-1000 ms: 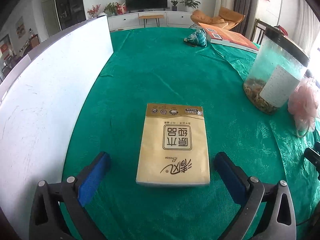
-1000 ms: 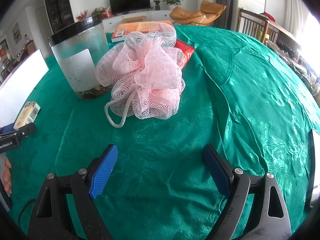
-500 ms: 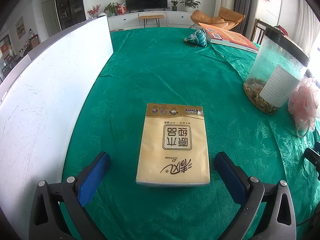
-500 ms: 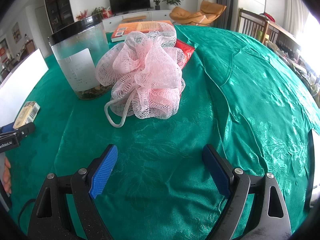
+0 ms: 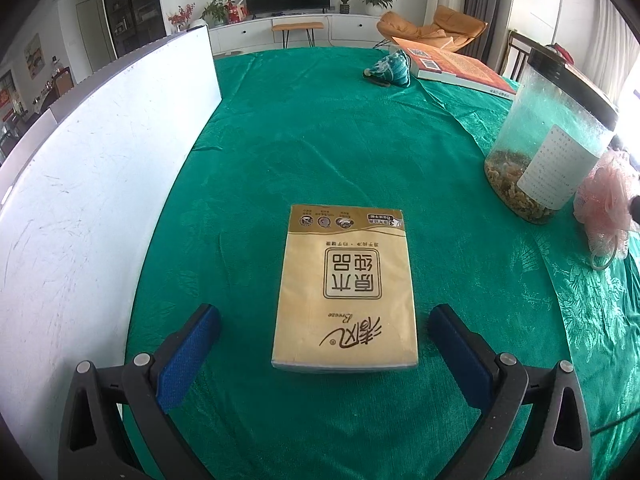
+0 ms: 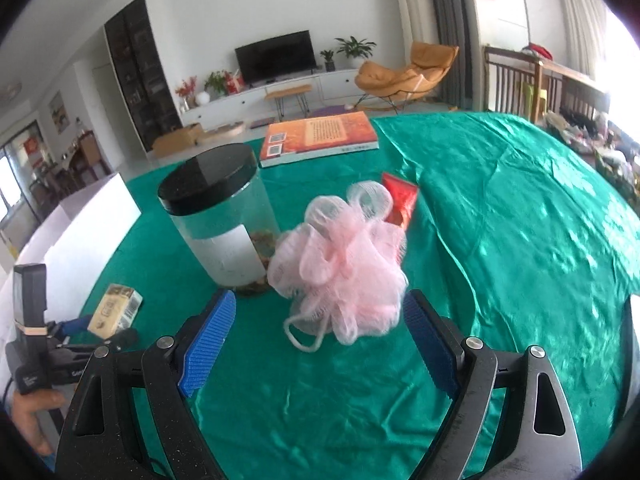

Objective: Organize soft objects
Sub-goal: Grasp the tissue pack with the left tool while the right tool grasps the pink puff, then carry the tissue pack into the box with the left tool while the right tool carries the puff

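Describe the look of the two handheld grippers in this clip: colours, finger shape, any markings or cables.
The left gripper and right gripper match: black angular frames with triangular cut-outs and silver screw heads, each carrying two long fingers faced with blue ribbed pads. From the right wrist view, the left unit's black body carries white lettering too small to read, and a bare hand holds it.

A tan tissue pack (image 5: 346, 292) lies flat on the cloth; a fluffy pink bath pouf (image 6: 340, 268) sits apart.
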`<state>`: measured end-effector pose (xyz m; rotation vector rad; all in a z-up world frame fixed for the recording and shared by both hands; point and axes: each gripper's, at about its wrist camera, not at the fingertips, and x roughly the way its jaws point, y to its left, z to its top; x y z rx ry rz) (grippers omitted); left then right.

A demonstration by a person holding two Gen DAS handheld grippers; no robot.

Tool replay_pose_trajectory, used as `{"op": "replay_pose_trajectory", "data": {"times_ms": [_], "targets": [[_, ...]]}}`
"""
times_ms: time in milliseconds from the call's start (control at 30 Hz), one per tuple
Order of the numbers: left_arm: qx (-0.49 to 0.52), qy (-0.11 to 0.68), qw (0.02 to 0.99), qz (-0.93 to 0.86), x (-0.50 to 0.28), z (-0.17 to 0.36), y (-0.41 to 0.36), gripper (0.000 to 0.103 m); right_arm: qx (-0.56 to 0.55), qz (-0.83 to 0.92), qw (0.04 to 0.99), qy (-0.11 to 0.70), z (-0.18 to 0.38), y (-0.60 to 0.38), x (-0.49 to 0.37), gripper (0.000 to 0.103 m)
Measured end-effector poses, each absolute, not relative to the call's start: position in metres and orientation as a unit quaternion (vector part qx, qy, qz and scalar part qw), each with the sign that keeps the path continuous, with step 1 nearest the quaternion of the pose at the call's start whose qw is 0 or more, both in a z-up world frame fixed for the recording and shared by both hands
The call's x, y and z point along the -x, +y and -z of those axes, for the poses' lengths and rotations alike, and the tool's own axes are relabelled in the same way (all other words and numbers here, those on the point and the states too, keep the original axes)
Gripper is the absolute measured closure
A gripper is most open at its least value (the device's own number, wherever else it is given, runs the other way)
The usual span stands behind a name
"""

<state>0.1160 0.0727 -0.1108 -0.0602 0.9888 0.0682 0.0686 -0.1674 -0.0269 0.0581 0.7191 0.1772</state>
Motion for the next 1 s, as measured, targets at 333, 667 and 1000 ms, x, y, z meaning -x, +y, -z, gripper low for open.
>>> {"op": "replay_pose_trajectory", "data": {"times_ms": [333,667,1000], "targets": [[0.079,0.443,0.893,0.015,-0.099,0.096,0.084,0.049,-0.054,-0.062,0.91,0.405,0.041,-0.195,-0.089,0.082],[0.156,0.366,0.914,0.075,-0.041,0.016,0.112,0.049,-0.076,-0.147,0.929,0.33,-0.04,-0.177,-0.004,0.082],[0.119,0.331,0.925,-0.147,0.04,-0.032,0.263,0.048,-0.076,-0.406,0.859,0.301,-0.098,0.033,0.022,0.082]]}}
